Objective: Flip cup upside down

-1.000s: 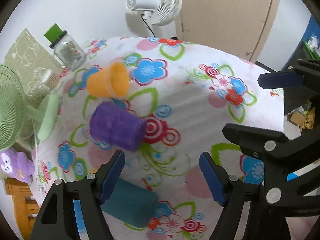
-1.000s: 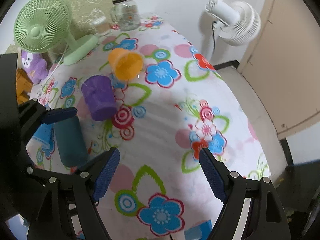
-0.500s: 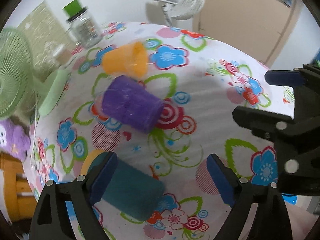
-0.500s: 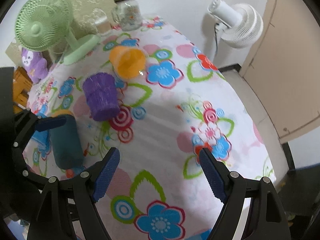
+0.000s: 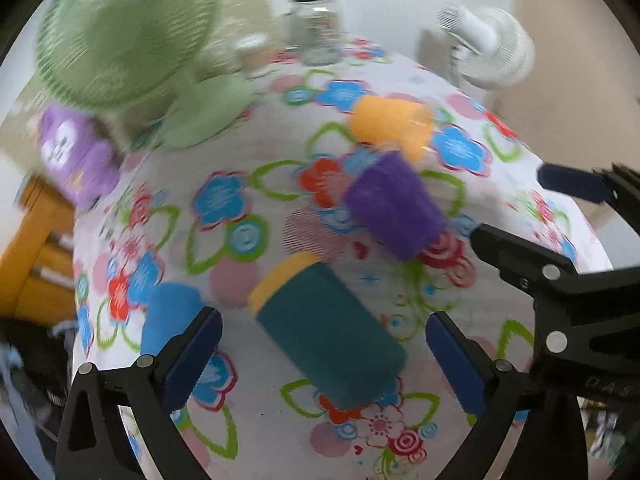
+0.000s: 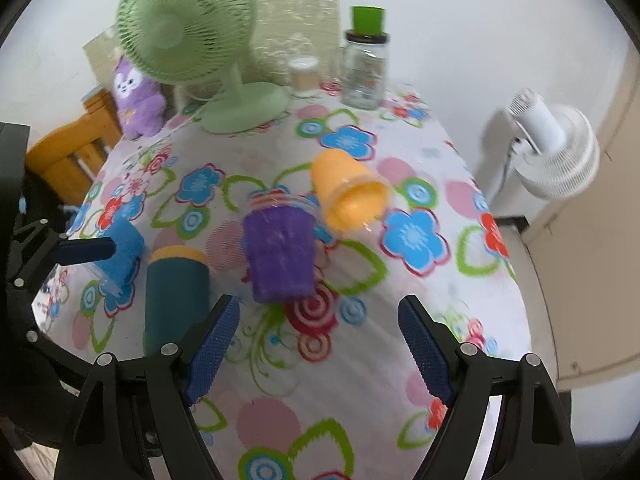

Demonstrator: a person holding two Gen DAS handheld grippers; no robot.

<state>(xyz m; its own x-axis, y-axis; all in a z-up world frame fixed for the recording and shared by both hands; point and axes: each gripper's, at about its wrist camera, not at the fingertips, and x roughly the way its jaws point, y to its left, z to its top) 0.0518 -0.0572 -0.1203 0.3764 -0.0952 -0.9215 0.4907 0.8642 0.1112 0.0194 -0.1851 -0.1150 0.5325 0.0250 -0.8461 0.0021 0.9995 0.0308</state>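
Several cups lie on their sides on the flowered tablecloth [image 6: 400, 300]: a teal cup with a yellow rim [image 5: 324, 332] [image 6: 176, 296], a purple cup [image 5: 394, 210] [image 6: 280, 254], an orange cup [image 5: 390, 124] [image 6: 346, 194] and a blue cup [image 5: 170, 320] [image 6: 120, 254]. My left gripper [image 5: 320, 364] is open and empty, its jaws on either side of the teal cup, just short of it. My right gripper [image 6: 320, 344] is open and empty, in front of the purple cup. The right gripper also shows at the right of the left wrist view [image 5: 560, 280].
A green desk fan [image 6: 192, 40], a glass jar with a green lid [image 6: 366, 60], a small clear jar [image 6: 304, 76] and a purple plush toy [image 6: 136, 96] stand at the table's far side. A white floor fan [image 6: 552, 148] stands right of the table. A wooden chair [image 6: 68, 160] is at left.
My left gripper has swung left and come to face the teal cup, which now lies between its jaws' line. My right gripper has turned left toward the purple cup. The cups have not moved.
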